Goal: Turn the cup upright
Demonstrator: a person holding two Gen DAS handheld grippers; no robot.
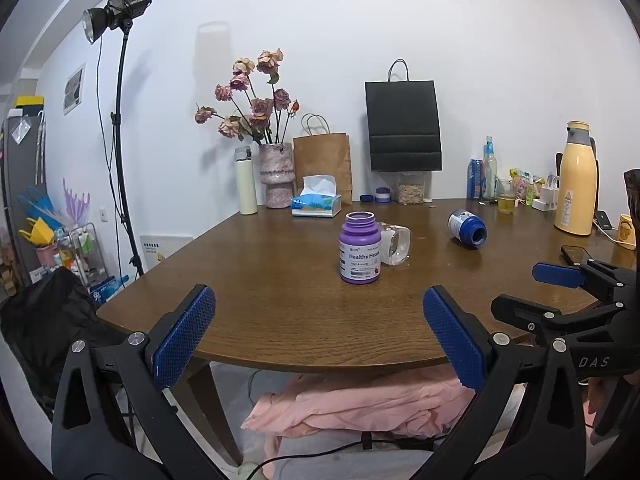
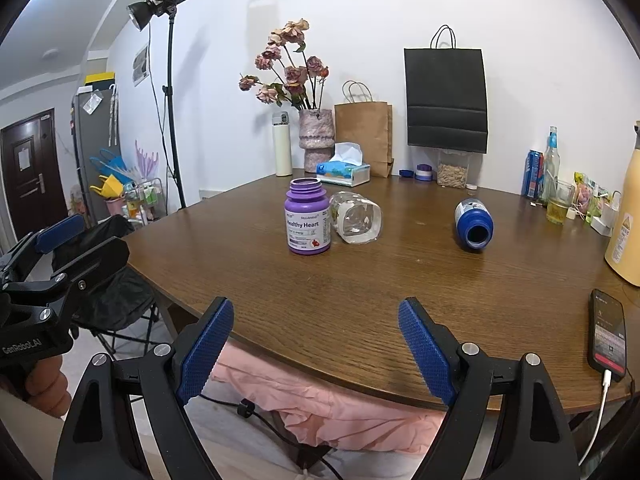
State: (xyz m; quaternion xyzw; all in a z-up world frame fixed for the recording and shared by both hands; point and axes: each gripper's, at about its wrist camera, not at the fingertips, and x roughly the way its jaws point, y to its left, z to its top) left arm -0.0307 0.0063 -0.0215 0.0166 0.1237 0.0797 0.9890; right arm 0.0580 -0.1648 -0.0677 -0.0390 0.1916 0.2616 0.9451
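Note:
A clear glass cup (image 2: 356,218) lies on its side on the brown wooden table (image 2: 360,292), mouth toward me, touching or just behind an upright purple "Healthy Heart" bottle (image 2: 307,218). In the left wrist view the cup (image 1: 396,246) is partly hidden behind the purple bottle (image 1: 360,248). A blue bottle (image 2: 473,224) lies on its side to the right, also in the left wrist view (image 1: 467,228). My left gripper (image 1: 320,340) is open and empty near the table's front edge. My right gripper (image 2: 316,350) is open and empty at the front edge.
A phone (image 2: 608,334) on a cable lies at the front right. A yellow thermos (image 1: 576,180), a glass of yellow drink (image 2: 559,204), cans and bottles stand at right. A tissue box (image 2: 344,172), vase (image 2: 316,140), paper bags and white flask line the back. Pink cloth (image 2: 340,412) lies under the table.

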